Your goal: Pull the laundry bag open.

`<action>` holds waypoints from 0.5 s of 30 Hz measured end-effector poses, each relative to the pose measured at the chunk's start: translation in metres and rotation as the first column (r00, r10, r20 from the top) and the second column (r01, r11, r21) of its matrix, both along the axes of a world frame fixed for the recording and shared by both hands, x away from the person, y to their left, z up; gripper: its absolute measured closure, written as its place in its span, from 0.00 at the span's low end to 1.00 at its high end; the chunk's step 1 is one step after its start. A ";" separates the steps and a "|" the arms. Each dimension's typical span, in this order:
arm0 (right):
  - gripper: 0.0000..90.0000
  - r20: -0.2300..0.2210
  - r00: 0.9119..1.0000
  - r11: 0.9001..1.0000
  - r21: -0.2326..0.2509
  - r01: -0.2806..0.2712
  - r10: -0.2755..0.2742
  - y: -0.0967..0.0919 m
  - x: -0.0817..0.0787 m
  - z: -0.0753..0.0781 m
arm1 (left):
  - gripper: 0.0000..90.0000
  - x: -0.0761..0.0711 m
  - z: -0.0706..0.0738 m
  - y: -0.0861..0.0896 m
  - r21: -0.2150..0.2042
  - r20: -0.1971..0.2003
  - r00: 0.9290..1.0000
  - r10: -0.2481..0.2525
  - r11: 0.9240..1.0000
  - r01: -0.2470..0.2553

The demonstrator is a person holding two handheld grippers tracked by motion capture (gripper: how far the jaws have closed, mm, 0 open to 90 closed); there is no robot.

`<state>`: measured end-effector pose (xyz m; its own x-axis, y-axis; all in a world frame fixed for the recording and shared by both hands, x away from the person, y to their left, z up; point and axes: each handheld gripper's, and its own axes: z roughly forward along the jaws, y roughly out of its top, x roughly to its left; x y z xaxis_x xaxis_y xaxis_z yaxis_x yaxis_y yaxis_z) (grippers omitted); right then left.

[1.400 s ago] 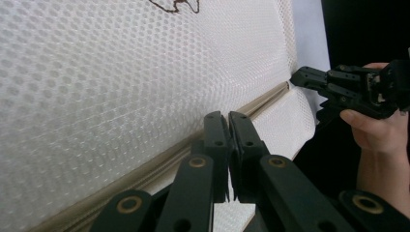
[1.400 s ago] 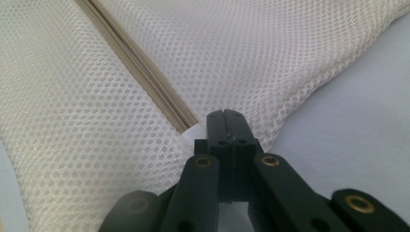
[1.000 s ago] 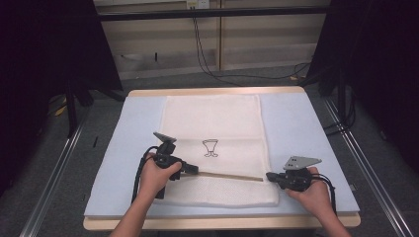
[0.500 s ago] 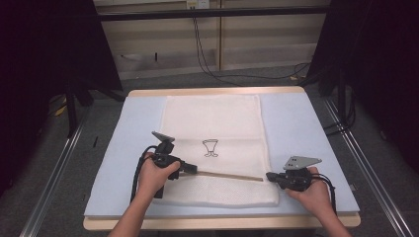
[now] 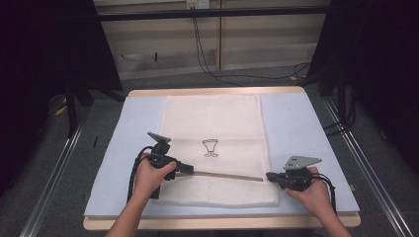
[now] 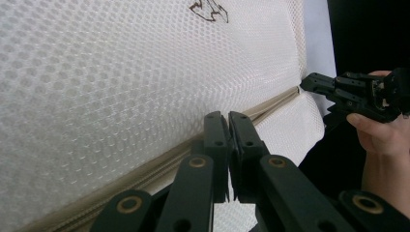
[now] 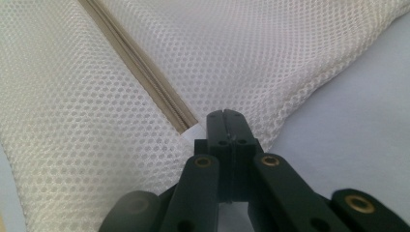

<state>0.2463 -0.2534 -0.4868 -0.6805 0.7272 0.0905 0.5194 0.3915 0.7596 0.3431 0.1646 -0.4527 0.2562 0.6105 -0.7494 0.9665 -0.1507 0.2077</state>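
Blue table pad (image 5: pixel 296 123) under a soft, light mesh bag (image 5: pixel 212 118): left gripper (image 5: pixel 185 169) closed at its zipper (image 5: pixel 227 175), right gripper (image 5: pixel 271 176) pinching the bag's corner; hold there.

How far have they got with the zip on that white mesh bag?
The mesh bag lies flat on the table. The right gripper pinches the bag at the zip's end; the left gripper is closed at the other end. Whether the zip is open or shut is unclear, so what remains is uncertain.
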 end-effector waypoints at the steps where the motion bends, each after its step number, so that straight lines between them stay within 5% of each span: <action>1: 1.00 -0.001 1.000 1.000 0.001 0.000 0.000 0.000 0.000 0.000 | 0.97 0.000 0.000 0.000 -0.001 0.000 1.000 0.000 1.000 0.000; 15: 1.00 0.000 1.000 1.000 0.005 0.003 -0.003 -0.001 0.001 0.000 | 0.97 0.000 -0.002 0.002 0.000 0.000 1.000 -0.005 1.000 0.005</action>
<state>0.2468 -0.2540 -0.4873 -0.6785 0.7285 0.0939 0.5203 0.3864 0.7615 0.3432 0.1671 -0.4546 0.2596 0.6094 -0.7492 0.9657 -0.1555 0.2081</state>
